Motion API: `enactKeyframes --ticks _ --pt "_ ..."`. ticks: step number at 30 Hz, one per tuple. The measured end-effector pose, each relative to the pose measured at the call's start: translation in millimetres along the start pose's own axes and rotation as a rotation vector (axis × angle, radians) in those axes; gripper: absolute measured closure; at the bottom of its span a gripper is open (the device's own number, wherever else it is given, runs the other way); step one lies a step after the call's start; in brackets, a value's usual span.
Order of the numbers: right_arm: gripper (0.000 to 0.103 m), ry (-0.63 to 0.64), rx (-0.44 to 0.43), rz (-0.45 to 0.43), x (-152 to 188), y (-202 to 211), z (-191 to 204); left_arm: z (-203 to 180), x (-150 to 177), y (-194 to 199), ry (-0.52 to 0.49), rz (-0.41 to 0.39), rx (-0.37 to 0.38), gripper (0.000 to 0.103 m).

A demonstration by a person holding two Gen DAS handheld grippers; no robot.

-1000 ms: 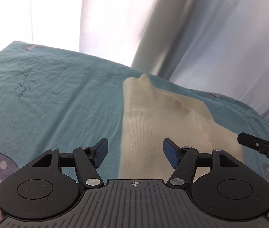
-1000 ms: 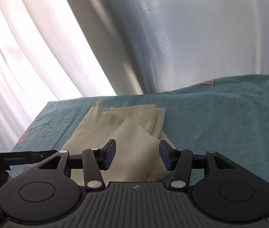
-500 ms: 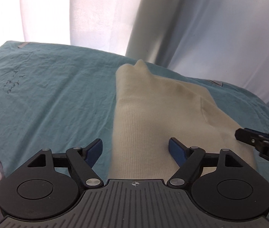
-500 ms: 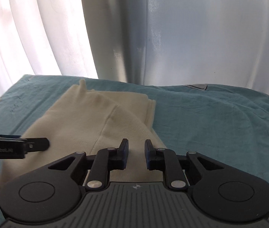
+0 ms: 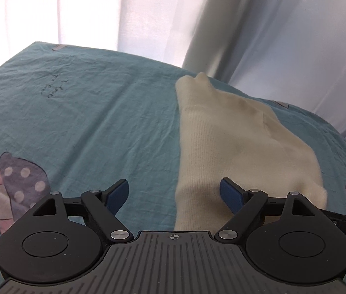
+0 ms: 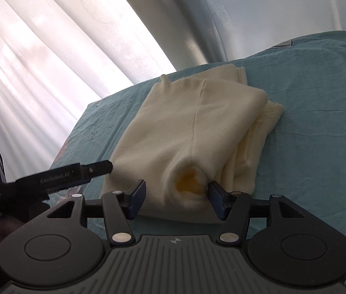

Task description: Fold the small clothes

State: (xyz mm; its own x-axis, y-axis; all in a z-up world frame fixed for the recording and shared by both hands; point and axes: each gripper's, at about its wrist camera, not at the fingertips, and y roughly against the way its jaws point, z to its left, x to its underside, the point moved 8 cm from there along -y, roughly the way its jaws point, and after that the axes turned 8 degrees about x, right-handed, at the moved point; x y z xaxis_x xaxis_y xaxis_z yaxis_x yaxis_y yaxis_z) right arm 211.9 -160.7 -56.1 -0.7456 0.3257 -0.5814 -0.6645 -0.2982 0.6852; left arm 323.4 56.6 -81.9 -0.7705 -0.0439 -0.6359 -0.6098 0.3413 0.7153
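Left wrist: left gripper (image 5: 174,193) spread wide, holding nothing; cream garment (image 5: 234,147) folded on teal sheet (image 5: 87,122), near edge between the fingers.

Right wrist: right gripper (image 6: 177,199) wide open, empty, just before garment (image 6: 192,134).

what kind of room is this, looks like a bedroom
Probably a bedroom. A cream knit garment lies folded on a teal printed bedsheet, which looks like a bed, and pale curtains hang right behind it with daylight coming through.
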Motion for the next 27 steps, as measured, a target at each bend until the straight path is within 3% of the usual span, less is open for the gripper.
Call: enactKeyframes --ticks 1,2,4,10,13,15,17,20,23,27 --pt "0.052 -0.013 0.007 0.008 -1 -9 -1 0 2 -1 0.004 0.006 0.003 0.016" --pt "0.069 -0.022 0.019 0.012 -1 -14 -2 0 3 -1 0.008 0.012 0.008 0.016" --pt "0.088 -0.025 0.053 0.026 1 -22 -5 0 5 -1 0.014 0.022 0.003 0.016" --pt "0.097 0.059 0.073 -0.092 -13 17 -5 4 -2 7 -0.024 0.001 -0.052 0.016" --pt "0.097 0.039 0.139 0.006 1 -4 -31 6 5 -5 -0.017 0.042 -0.028 0.012" --pt "0.097 0.064 0.129 0.003 6 -6 -31 11 9 -10 -0.004 0.071 -0.021 0.011" --pt "0.091 0.090 0.130 -0.011 -1 4 -23 18 5 -4 0.026 0.066 -0.019 0.013" --pt "0.080 0.157 0.178 -0.116 -24 32 -12 21 -18 9 0.024 -0.013 -0.048 0.014" --pt "0.079 0.288 0.302 -0.246 -55 45 1 17 -45 4 0.021 -0.066 -0.064 0.014" --pt "0.079 0.285 0.251 -0.287 -88 8 32 14 -72 -28 0.061 -0.133 -0.088 0.013"
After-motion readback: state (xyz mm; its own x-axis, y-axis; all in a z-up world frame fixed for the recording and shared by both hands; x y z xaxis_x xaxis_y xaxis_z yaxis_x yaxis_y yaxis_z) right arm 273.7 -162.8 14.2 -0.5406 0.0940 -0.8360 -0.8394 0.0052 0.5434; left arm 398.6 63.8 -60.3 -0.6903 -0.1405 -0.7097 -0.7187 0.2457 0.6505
